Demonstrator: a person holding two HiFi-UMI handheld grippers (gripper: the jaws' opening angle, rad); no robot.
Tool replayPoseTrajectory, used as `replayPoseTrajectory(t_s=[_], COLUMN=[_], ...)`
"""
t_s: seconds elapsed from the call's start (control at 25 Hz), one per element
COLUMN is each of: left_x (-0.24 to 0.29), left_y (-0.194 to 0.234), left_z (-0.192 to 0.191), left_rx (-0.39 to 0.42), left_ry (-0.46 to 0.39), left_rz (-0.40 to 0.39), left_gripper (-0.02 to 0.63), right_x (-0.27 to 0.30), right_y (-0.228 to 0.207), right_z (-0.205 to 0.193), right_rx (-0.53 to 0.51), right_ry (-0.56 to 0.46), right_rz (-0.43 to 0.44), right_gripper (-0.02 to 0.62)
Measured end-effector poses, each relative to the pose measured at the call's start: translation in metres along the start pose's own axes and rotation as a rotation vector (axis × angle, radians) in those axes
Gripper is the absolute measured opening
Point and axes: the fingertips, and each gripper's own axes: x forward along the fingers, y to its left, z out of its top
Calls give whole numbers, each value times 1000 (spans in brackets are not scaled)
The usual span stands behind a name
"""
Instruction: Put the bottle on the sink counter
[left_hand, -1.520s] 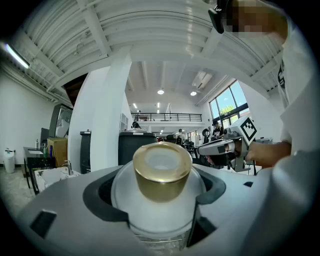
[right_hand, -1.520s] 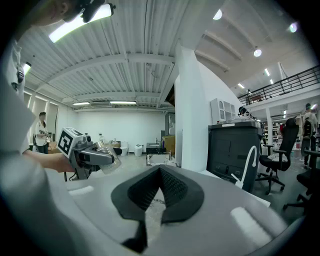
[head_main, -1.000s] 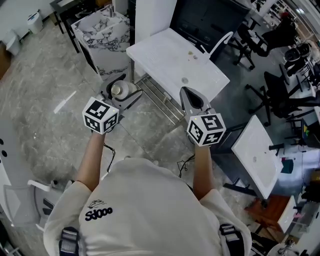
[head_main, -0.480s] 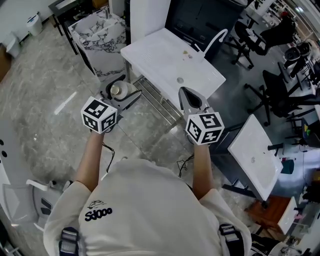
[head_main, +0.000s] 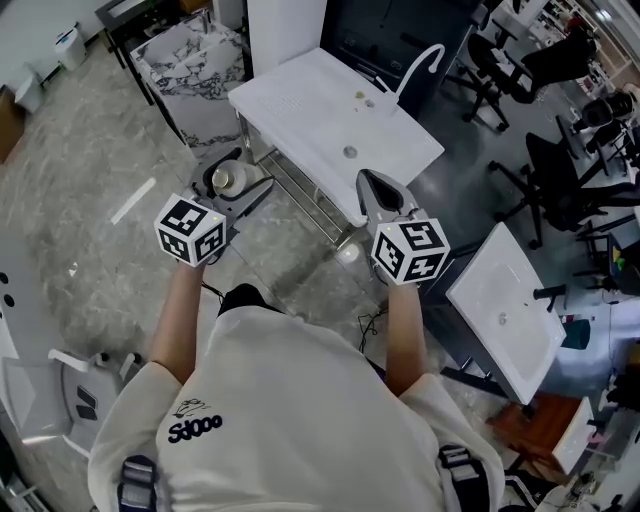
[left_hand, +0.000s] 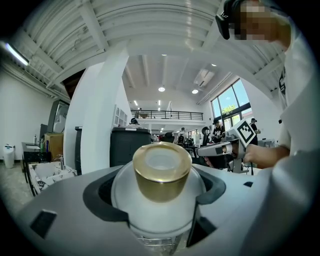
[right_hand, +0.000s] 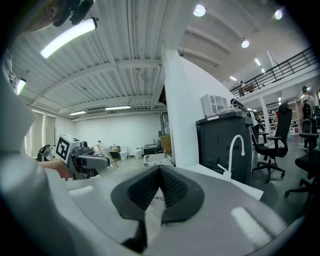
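— Where's the bottle (left_hand: 161, 170)?
— Clamped in the jaws of the left gripper (head_main: 234, 188), near the counter (head_main: 300, 100), not on it
— And the right gripper (head_main: 378, 190)?
— Jaws together, nothing between them

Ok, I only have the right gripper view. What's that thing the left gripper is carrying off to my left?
Observer: A bottle with a gold cap. The left gripper is shut on it below the cap.
Operator: Is it over the sink counter?
Observer: Not by the head view. It hangs over the floor, just off the near left edge of the sink counter.
Operator: Anything lying on that counter?
Observer: A few small bits near the white faucet, too small to name.
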Motion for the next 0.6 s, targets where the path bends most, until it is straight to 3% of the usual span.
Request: replayPoseTrajectory(t_s=[0.6], left_x=[61], left_y=[38], left_z=[-10], left_rx=[-18], left_ry=[14], left_rz=[-24], left_gripper=[356], right_x=[41], right_y=[-45], right_z=[0], right_rx=[4], right_ry=[13], right_rz=[-36], right_gripper=[9])
